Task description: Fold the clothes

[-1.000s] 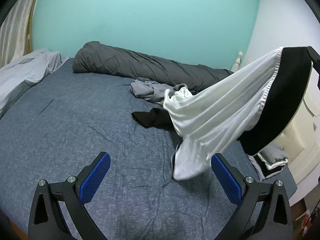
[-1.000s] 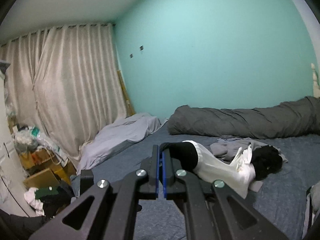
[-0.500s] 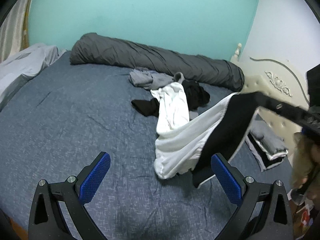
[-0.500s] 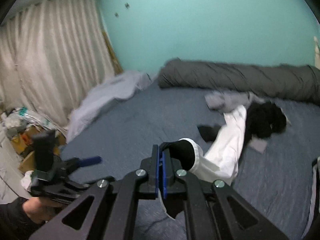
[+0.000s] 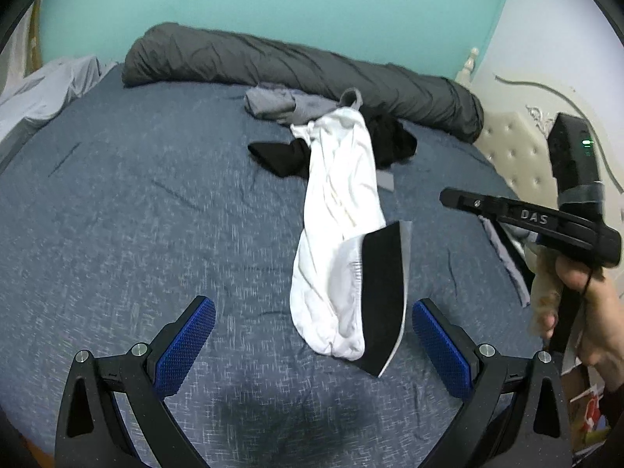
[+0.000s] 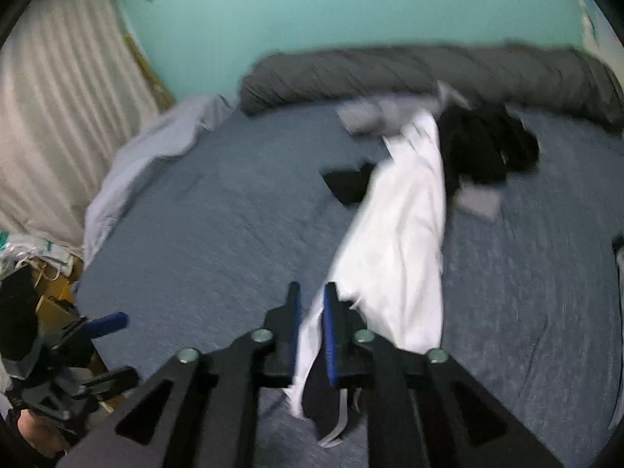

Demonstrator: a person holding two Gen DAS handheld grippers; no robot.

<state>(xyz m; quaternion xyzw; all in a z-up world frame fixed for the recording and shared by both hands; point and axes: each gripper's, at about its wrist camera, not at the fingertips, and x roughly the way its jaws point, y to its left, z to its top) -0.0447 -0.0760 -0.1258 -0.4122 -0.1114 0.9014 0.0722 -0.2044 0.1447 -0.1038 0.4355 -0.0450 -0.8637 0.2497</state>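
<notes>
**On the bed: white garment down, both tools apart**

Between the pads of our right tool (image 6: 312, 325) a strip of the white garment (image 5: 339, 210) hangs loosely; the jaws have just been opening, a narrow gap shows on either side of the cloth, and the pads do not press on it. In the left wrist view this tool (image 5: 452, 199) stands clear to the right of the garment, held by our right hand (image 5: 577, 296), tilted downward toward the bed.

Our left tool (image 5: 308, 337) has its jaws spread wide, with nothing between the blue pads (image 5: 183, 347); it points down at the near end of the garment without touching it.

The white garment lies in a long band across the blue bedsheet (image 5: 117, 234), running from near the tools away toward the far clothes. Its near end carries a broad black band (image 5: 384, 296), turned partly upward. Its far end overlaps a black garment (image 5: 390, 140) and reaches a crumpled grey garment (image 5: 277, 103).

Beyond these a rolled dark grey duvet (image 5: 296, 66) runs along the teal wall (image 5: 273, 0). A pale grey sheet (image 6: 156, 144) drapes over the bed's left edge, beside cream curtains (image 6: 58, 117). A padded headboard (image 5: 518, 152) stands at the right.
</notes>
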